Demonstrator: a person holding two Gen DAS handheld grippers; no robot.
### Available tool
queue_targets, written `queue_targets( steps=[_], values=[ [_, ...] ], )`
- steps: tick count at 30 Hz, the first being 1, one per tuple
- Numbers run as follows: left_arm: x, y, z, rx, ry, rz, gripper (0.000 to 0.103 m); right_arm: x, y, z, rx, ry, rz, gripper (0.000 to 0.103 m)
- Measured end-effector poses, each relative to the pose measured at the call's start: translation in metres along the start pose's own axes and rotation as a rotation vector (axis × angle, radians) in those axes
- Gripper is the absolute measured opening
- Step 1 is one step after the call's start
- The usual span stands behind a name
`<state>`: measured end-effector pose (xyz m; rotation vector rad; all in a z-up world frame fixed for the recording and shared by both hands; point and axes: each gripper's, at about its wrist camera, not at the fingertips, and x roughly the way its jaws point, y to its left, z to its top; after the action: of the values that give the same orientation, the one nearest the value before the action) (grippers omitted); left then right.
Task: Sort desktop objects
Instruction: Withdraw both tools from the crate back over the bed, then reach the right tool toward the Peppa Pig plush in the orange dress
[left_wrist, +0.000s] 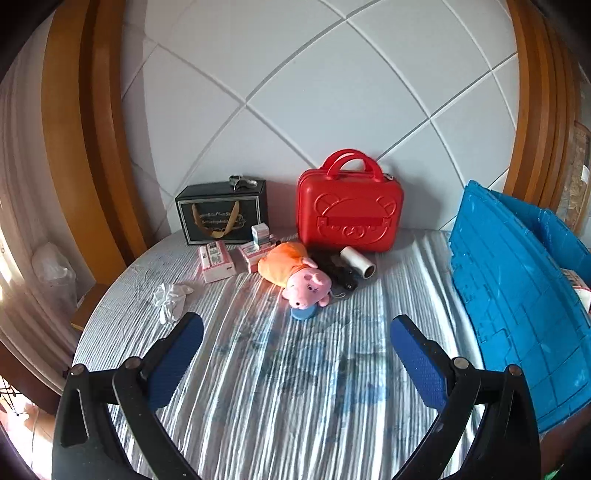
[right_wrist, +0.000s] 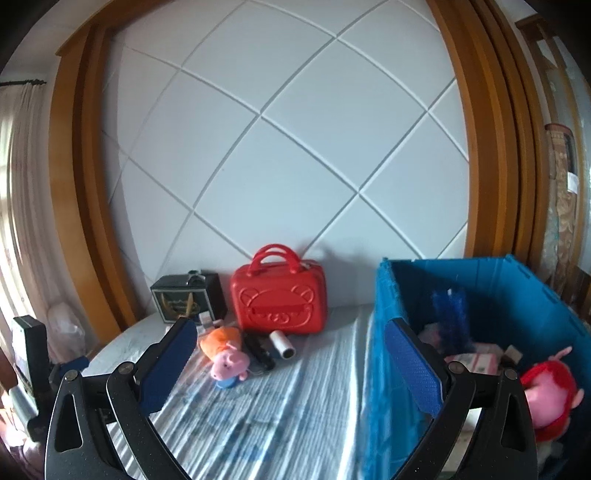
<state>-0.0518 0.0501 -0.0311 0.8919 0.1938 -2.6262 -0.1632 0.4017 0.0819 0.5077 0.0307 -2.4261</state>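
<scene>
The tabletop (left_wrist: 280, 387), under a striped blue-and-white cloth, fills the lower half of both views and meets a white panelled wall (left_wrist: 295, 92) at 12 o'clock. A blue crate (right_wrist: 373, 369) stands at 3 o'clock in the right wrist view; inside it lie a red-and-pink plush (right_wrist: 550, 391), a pinkish box and a blurred dark-blue thing I cannot identify. In the left wrist view the crate's ribbed wall runs from 2 to 4 o'clock.

A red case (left_wrist: 349, 212) with a bear face stands upright against the wall at 12 o'clock. Left of it, at 11 o'clock, stands a black gift bag (left_wrist: 221, 214) with a metal clip on top.

In front of the case lies a pig plush (left_wrist: 291, 271) in an orange dress, its head resting on a small blue disc (left_wrist: 303, 313). Just beside the plush, at its 3 o'clock, are a black object (left_wrist: 340, 271) and a white roll (left_wrist: 358, 262), touching each other. Small pink-and-white boxes (left_wrist: 216, 262) sit at the plush's 9 o'clock, in front of the bag. A crumpled white glove (left_wrist: 170, 298) lies well apart at 9 o'clock.

The left hand-held gripper (left_wrist: 295, 354) hangs above the cloth with its blue pads spread wide, holding nothing. The right hand-held gripper (right_wrist: 290, 363) is likewise spread wide and empty, straddling the crate's near wall: one pad over the tabletop, the other over the crate.
</scene>
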Motion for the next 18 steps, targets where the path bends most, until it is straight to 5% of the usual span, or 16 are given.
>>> queue_targets(
  steps=[6, 18],
  values=[
    [0.024, 0.047, -0.014, -0.063, 0.048, 0.004, 0.103, 0.055, 0.048, -0.021, -0.015, 0.114, -0.025, 0.103],
    [0.08, 0.082, -0.025, -0.126, 0.147, 0.119, 0.103, 0.17, 0.087, -0.076, -0.066, 0.311, 0.078, 0.103]
  ],
)
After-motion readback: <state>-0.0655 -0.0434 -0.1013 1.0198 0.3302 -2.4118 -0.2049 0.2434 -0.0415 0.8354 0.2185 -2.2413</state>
